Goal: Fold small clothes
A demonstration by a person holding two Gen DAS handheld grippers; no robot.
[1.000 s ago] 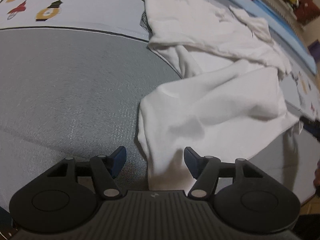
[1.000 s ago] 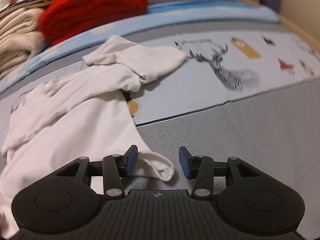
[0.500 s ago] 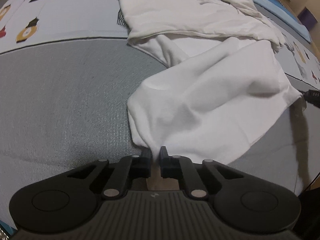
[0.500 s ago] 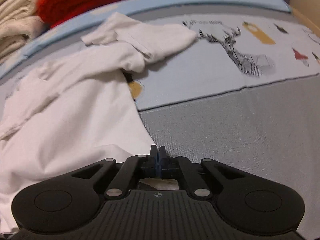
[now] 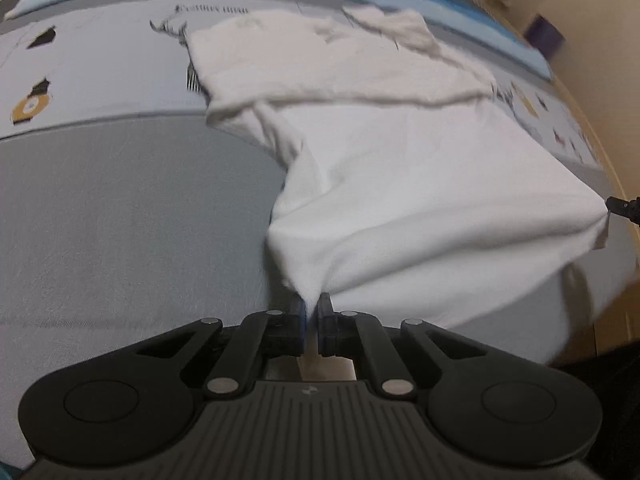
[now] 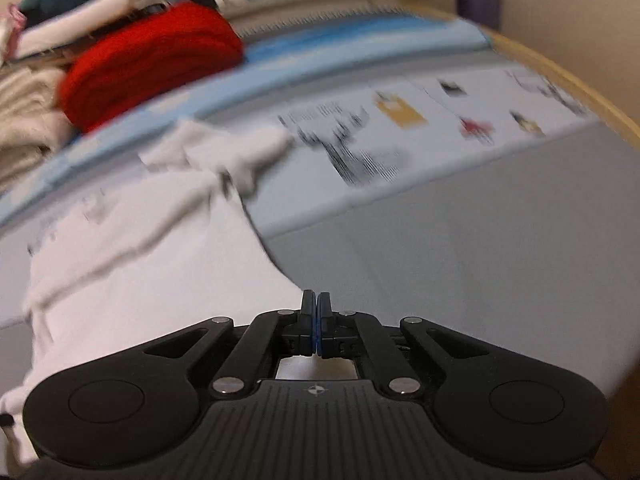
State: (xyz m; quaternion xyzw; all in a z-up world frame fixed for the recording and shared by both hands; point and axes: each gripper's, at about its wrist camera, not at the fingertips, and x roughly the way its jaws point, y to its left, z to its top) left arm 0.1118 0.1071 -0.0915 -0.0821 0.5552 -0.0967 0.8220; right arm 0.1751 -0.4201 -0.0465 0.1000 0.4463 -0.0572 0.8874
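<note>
White cotton, a small white garment (image 5: 420,184), lies spread over the grey mat (image 5: 120,216), with its far part reaching onto the pale printed strip (image 5: 100,60) of that mat, where a striped deer drawing (image 6: 360,156) shows just beside the cloth. The left gripper (image 5: 311,312) has its fingers pinched almost together on the near corner of the garment, and the fabric rises in a peak out of the narrow gap between the pads. From that corner the near edge of the cloth stretches taut and lifted off the mat toward the right gripper (image 6: 315,312), whose black tip appears at the far right of the left wrist view, right at the garment's other near corner. In its own view the right gripper's fingers are pressed fully together; the white cloth runs up to their left side and shows pale beneath them, so the corner seems caught there, though the pinch itself is hidden. Beyond the garment, past the mat's blue border (image 6: 280,60), sits a rolled red knit (image 6: 152,60) beside a stack of cream folded cloth (image 6: 24,128). The right wrist view is smeared with blur
</note>
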